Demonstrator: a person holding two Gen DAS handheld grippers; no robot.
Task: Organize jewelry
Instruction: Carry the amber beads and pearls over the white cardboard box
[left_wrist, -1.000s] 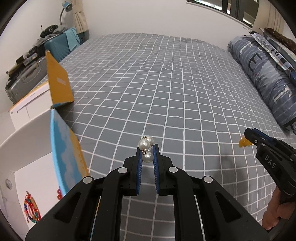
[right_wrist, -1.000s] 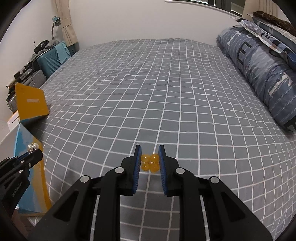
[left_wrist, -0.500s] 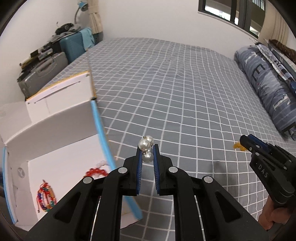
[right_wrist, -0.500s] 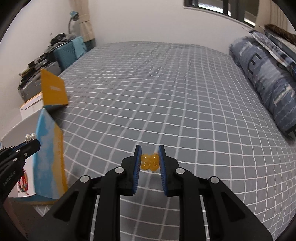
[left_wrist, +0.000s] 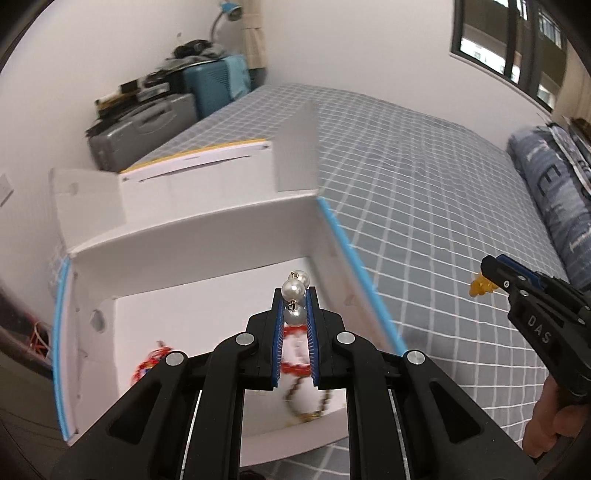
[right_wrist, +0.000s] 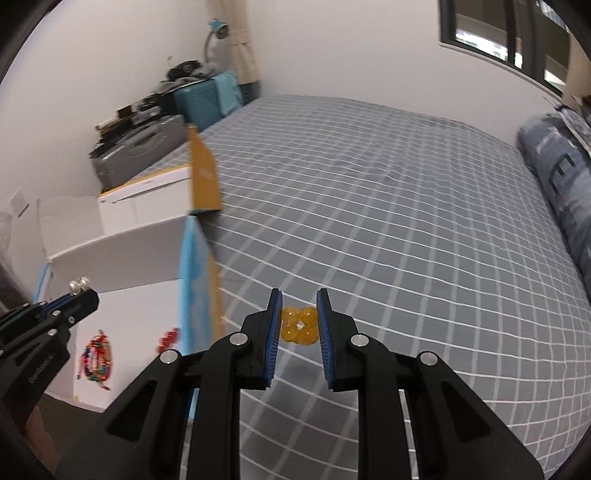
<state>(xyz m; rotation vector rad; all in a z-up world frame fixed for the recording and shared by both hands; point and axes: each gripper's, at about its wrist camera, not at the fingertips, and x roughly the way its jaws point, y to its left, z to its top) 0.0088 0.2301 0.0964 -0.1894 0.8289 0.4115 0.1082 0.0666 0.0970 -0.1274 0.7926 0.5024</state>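
My left gripper (left_wrist: 294, 295) is shut on a white pearl piece (left_wrist: 294, 291) and holds it above the open white box (left_wrist: 207, 236) with blue edges. Inside the box lie a red bead piece (left_wrist: 295, 369), a dark chain (left_wrist: 306, 404) and a multicoloured bead piece (right_wrist: 96, 357). My right gripper (right_wrist: 299, 299) is shut on a cluster of yellow beads (right_wrist: 299, 325), held over the grey checked bed (right_wrist: 388, 229) to the right of the box. It also shows in the left wrist view (left_wrist: 484, 275), with the yellow beads (left_wrist: 479, 287) at its tip.
The box stands at the bed's left edge with its flaps (right_wrist: 204, 177) up. Grey and teal suitcases (left_wrist: 177, 110) stand by the wall beyond it. A blue pillow roll (right_wrist: 557, 173) lies along the bed's right side.
My left gripper has swung left with the pearls, from over the bed to over the box's inside. My right gripper has turned slightly left, still holding the yellow beads.
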